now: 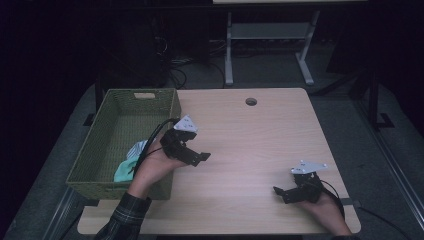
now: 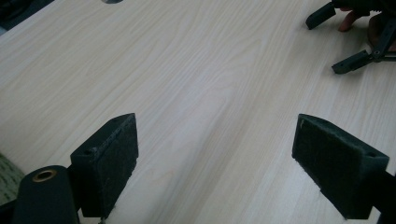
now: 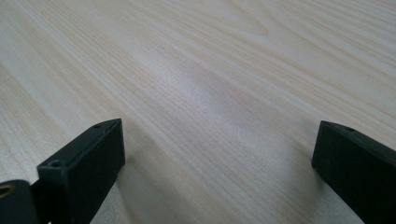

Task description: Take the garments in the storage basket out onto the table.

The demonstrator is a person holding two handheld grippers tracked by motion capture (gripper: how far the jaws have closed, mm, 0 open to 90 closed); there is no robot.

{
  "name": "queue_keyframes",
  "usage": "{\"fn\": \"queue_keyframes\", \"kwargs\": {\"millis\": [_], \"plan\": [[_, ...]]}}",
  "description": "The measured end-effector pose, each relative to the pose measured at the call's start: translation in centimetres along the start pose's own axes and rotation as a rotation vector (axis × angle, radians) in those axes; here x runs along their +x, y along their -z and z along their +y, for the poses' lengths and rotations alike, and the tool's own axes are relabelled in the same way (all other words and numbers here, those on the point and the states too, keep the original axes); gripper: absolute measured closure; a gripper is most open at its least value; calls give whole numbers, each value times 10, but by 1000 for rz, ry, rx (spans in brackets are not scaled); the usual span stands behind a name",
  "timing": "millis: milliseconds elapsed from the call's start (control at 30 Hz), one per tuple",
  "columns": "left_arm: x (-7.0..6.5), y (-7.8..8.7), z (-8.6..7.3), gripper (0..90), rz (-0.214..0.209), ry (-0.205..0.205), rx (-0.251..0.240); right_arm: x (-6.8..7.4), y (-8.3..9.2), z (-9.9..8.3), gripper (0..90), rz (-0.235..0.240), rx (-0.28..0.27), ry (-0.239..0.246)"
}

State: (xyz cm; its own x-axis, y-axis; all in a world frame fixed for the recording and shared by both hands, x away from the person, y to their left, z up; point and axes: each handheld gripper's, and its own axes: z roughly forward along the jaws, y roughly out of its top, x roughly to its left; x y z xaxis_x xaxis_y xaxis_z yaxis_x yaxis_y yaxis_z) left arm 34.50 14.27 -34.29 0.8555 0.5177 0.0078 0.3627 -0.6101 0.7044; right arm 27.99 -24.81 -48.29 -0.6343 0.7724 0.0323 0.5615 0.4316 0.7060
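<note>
While both jaws stand wide apart, the left hand-held gripper (image 1: 196, 158) and right hand-held gripper (image 1: 281, 194) hover over the pale wooden surface (image 1: 250, 145), beside the green woven basket (image 1: 107, 150).

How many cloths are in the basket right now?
2, as far as shows: a teal cloth at the near end of the basket and a striped one just behind it, both partly behind the left hand. More may be hidden.

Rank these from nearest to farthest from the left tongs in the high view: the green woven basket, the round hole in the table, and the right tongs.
1. Green woven basket, just left of the left tongs.
2. Round hole, at the table's far edge.
3. Right tongs, at the near right.
</note>
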Motion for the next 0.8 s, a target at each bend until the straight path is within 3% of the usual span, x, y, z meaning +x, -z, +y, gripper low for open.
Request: {"fn": "queue_keyframes", "kwargs": {"millis": [367, 500, 800], "plan": [[11, 18, -8, 162, 23, 26, 0, 0, 0, 0, 22, 0, 0, 0], [14, 22, -10, 195, 22, 16, 4, 0, 0, 0, 22, 0, 0, -2], [23, 38, -17, 215, 59, 41, 1, 0, 0, 0, 22, 0, 0, -1]]}}
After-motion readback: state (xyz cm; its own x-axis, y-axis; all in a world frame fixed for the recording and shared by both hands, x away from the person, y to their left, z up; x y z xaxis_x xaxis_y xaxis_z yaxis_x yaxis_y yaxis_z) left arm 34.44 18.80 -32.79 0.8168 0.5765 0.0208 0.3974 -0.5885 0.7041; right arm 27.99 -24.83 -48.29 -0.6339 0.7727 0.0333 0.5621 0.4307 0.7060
